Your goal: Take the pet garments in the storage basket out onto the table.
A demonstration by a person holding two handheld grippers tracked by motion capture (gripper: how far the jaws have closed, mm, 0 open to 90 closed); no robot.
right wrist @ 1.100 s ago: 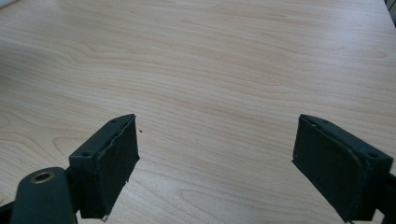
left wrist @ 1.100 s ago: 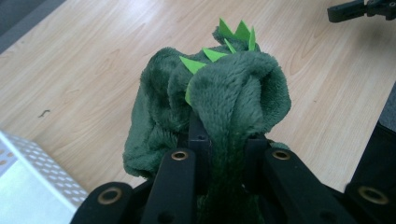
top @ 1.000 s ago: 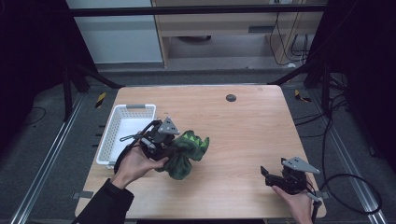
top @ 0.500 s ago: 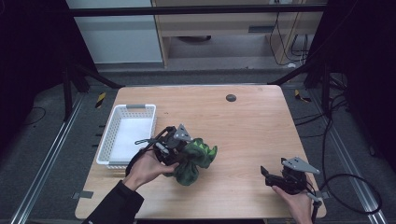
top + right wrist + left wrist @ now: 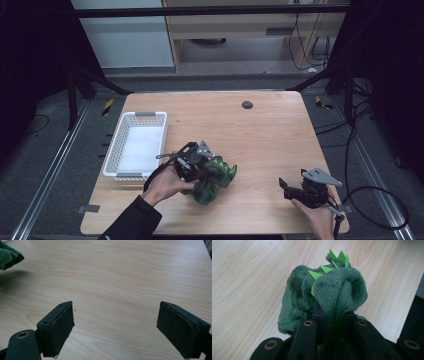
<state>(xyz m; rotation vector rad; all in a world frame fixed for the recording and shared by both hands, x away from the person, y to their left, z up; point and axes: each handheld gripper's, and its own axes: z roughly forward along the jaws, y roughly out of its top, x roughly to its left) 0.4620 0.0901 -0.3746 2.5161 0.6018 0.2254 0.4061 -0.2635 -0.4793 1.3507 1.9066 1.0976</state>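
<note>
A dark green plush toy (image 5: 212,177) with bright green spikes hangs bunched over the table's front middle, and my left gripper (image 5: 196,167) is shut on it. In the left gripper view the plush toy (image 5: 332,287) bulges out between the two closed jaws, its spikes pointing up and away. At the table's front right corner my right gripper (image 5: 291,189) is open above bare wood. The right gripper view shows that gripper (image 5: 115,325) with its pads wide apart and nothing between them; an edge of the plush toy (image 5: 8,256) pokes in at the upper left.
A white plastic basket (image 5: 136,145) with nothing in it sits at the table's left edge, close to my left hand. A small dark round disc (image 5: 247,105) lies near the far edge. The wooden table (image 5: 270,140) ends in dark floor with rails and cables.
My left gripper has carried the plush toy to the right and toward the front edge, away from the basket. The right gripper has stayed put and open.
</note>
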